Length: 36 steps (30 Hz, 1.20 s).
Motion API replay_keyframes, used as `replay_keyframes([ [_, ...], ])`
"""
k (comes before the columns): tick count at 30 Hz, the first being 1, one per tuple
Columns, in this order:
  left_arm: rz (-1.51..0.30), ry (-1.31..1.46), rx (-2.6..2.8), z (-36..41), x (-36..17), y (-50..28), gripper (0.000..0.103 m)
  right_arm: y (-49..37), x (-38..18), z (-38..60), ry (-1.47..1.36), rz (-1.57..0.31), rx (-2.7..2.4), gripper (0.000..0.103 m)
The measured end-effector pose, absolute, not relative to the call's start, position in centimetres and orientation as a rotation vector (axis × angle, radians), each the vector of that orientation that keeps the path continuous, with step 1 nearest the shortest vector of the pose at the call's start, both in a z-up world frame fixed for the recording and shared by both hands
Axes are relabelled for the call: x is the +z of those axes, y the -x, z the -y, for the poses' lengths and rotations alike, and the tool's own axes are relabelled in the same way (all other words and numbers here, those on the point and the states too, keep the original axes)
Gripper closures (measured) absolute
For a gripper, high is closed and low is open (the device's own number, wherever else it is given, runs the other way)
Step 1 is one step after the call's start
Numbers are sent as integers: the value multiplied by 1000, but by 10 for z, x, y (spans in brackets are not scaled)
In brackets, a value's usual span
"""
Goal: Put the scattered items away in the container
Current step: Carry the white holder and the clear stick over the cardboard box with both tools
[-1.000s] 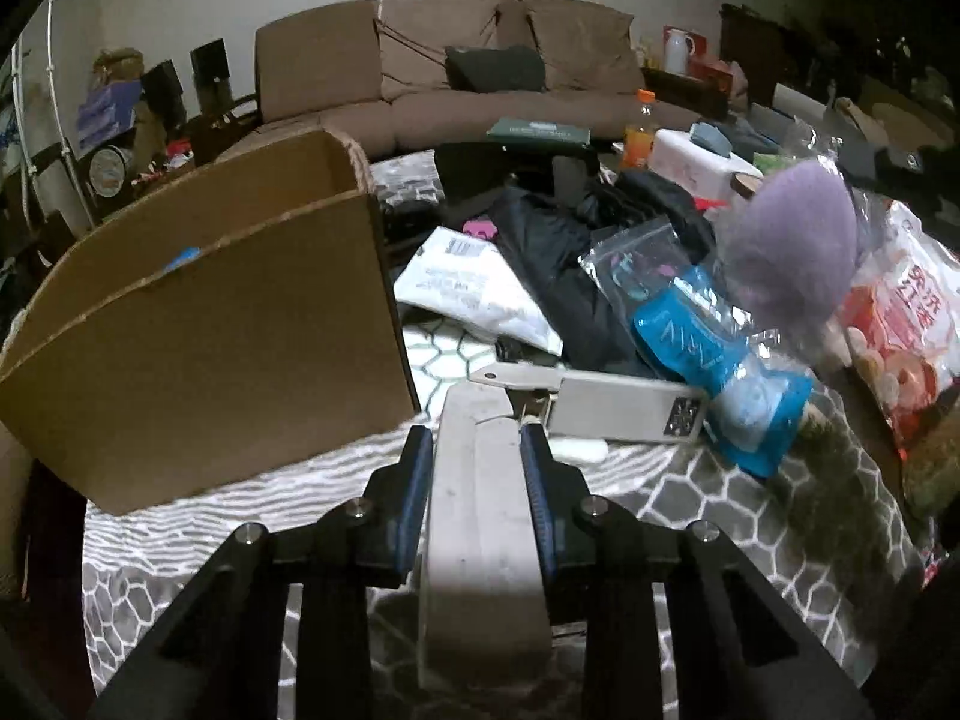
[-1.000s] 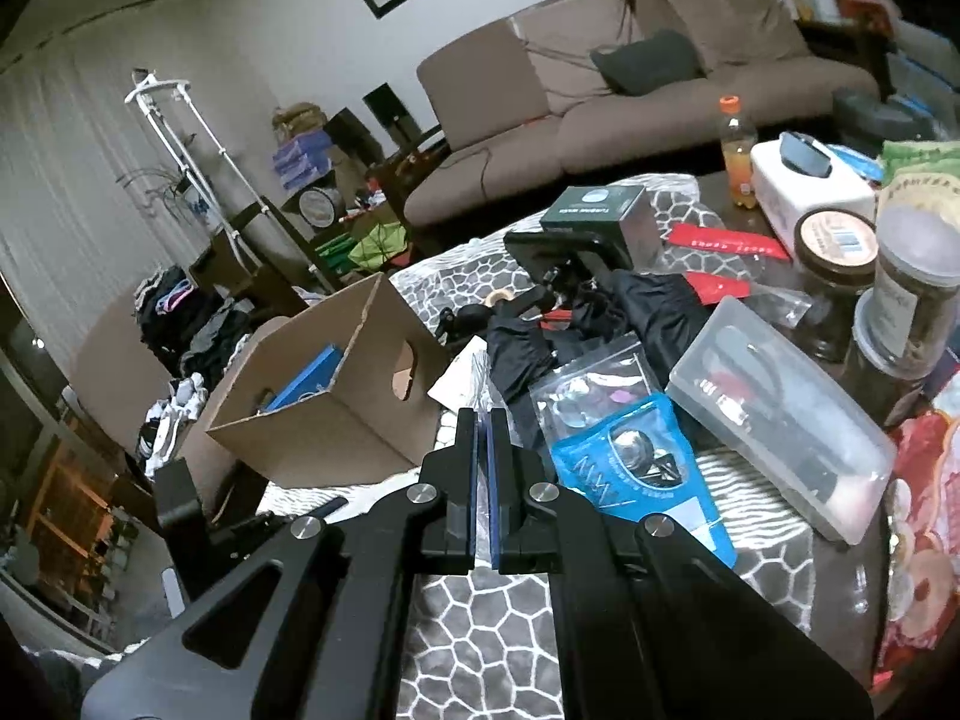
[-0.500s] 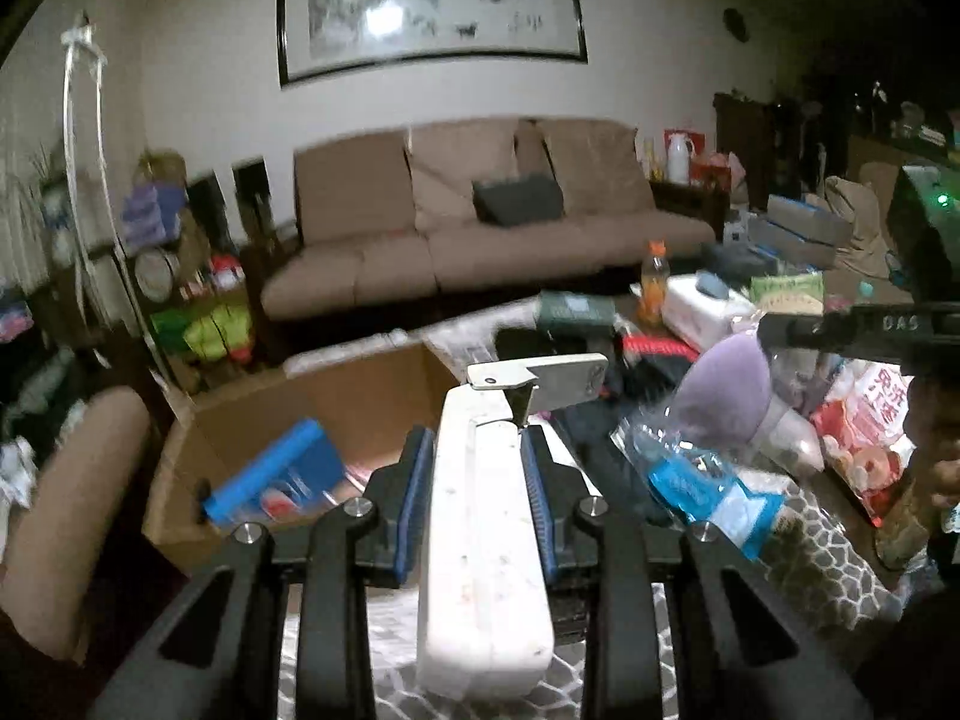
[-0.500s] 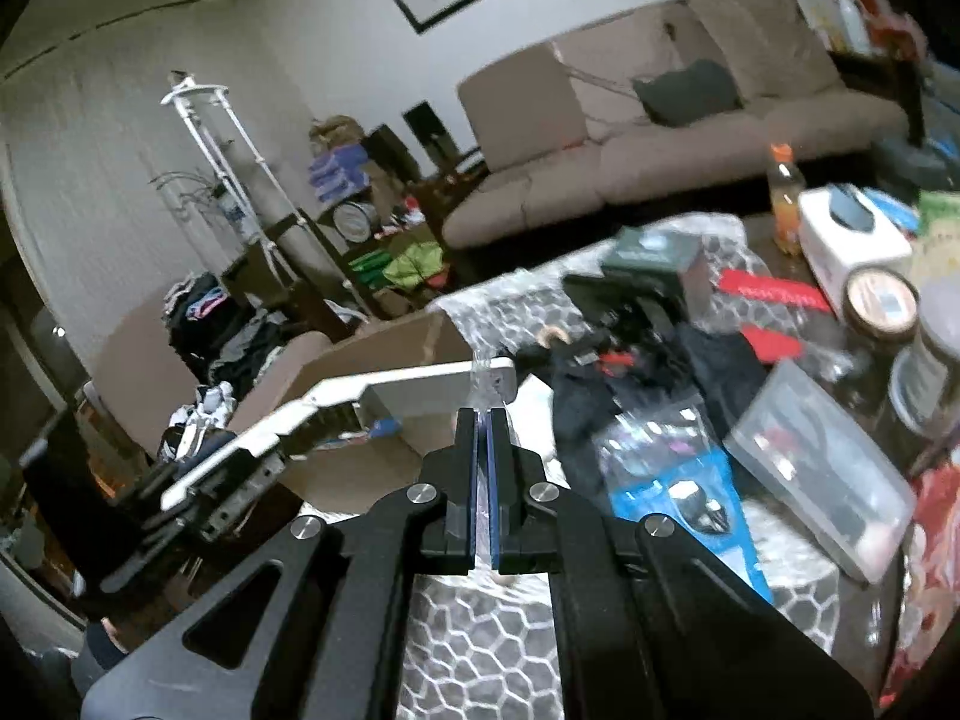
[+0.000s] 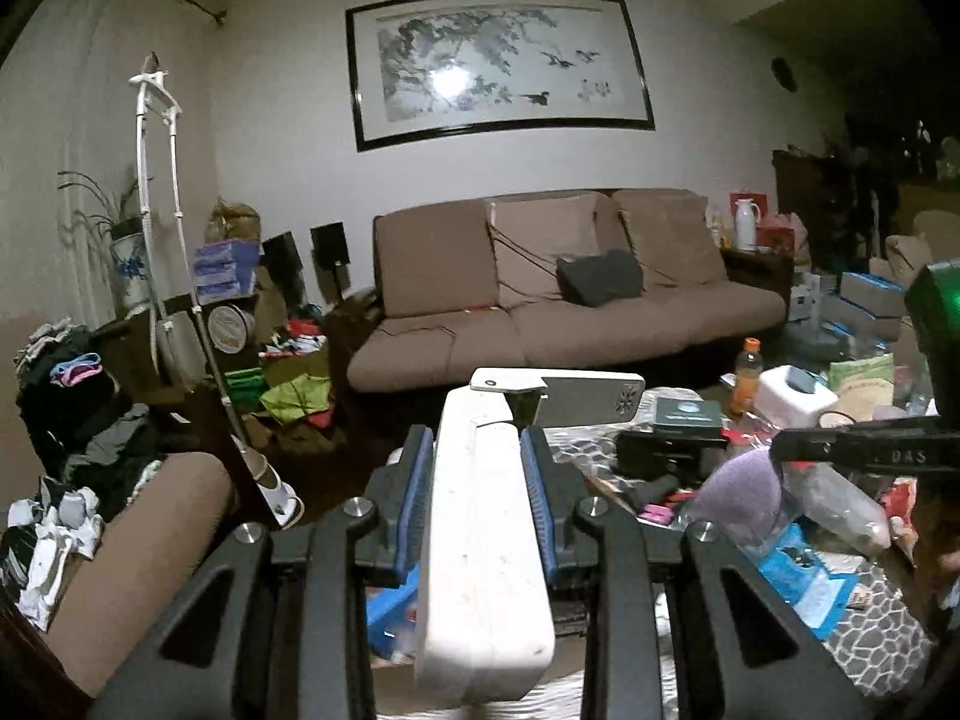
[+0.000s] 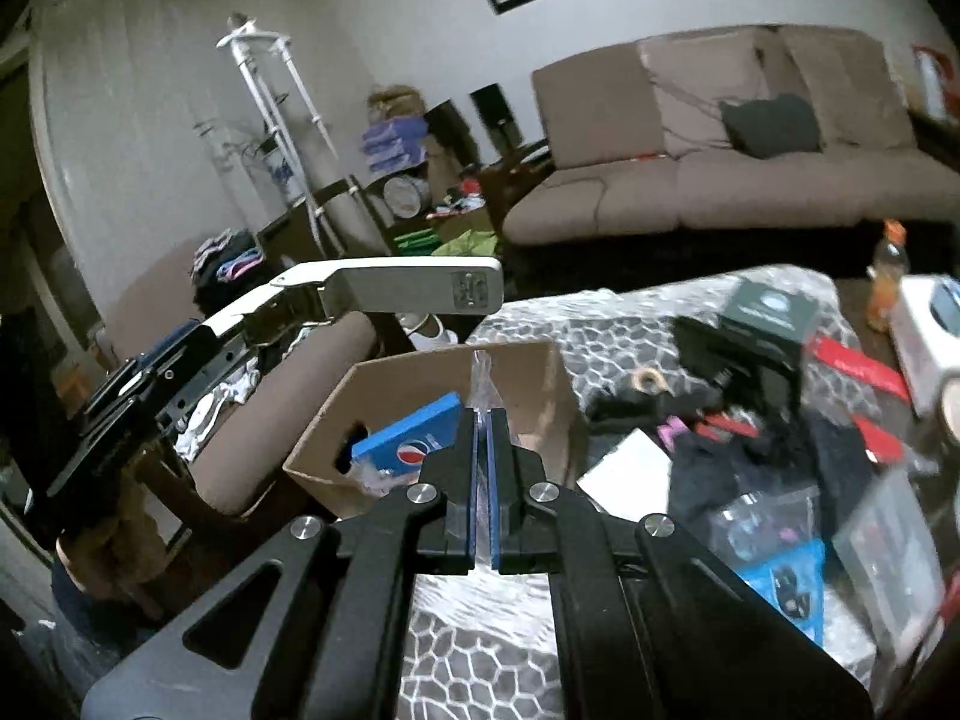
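The left claw [image 5: 474, 480] is clamped on a stiff, light white folding lamp [image 6: 384, 291] held above the cardboard box [image 6: 420, 381] at the surface's left edge, while the right claw [image 6: 482, 468] pinches a thin, slippery clear plastic bag [image 6: 483, 387].

We are seeing a table under a grey honeycomb-print cover [image 6: 480, 654] carrying everything. The cardboard box [image 6: 414, 390] is sitting at its left end. Right of the box, black clothing [image 6: 774, 462] is lying in a heap; a white mailer [image 6: 630, 471] is lying between them. Beyond the clothing a dark green box [image 6: 765, 306] is sitting; nearer than the clothing, a blue pouch [image 6: 786, 582] is lying.
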State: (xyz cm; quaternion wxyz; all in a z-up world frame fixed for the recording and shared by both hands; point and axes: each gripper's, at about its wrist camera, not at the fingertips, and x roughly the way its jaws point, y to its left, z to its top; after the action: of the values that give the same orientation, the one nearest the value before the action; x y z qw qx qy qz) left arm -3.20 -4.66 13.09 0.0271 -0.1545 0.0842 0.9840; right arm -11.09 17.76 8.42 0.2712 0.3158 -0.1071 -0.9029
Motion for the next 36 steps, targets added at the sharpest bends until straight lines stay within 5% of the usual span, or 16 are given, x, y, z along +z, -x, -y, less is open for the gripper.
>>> replay_keyframes([
  [7,-464,551,3045,93,119,38,73,148,90,-122,-860,202,-2366,100],
  [13,-453,734,2980,111,93,68,76,190,52,-76,-985,156,-2307,100],
  [14,-445,769,2964,110,87,77,80,196,44,-70,-1012,148,-2298,100],
  [15,-439,801,2950,108,82,84,103,201,39,-68,-1031,145,-2294,100],
  [25,-131,1056,2901,91,8,147,103,251,-27,-57,-1299,108,-2284,100],
  [36,-31,1102,2948,76,-10,168,103,277,-46,-52,-1361,8,-2298,96],
])
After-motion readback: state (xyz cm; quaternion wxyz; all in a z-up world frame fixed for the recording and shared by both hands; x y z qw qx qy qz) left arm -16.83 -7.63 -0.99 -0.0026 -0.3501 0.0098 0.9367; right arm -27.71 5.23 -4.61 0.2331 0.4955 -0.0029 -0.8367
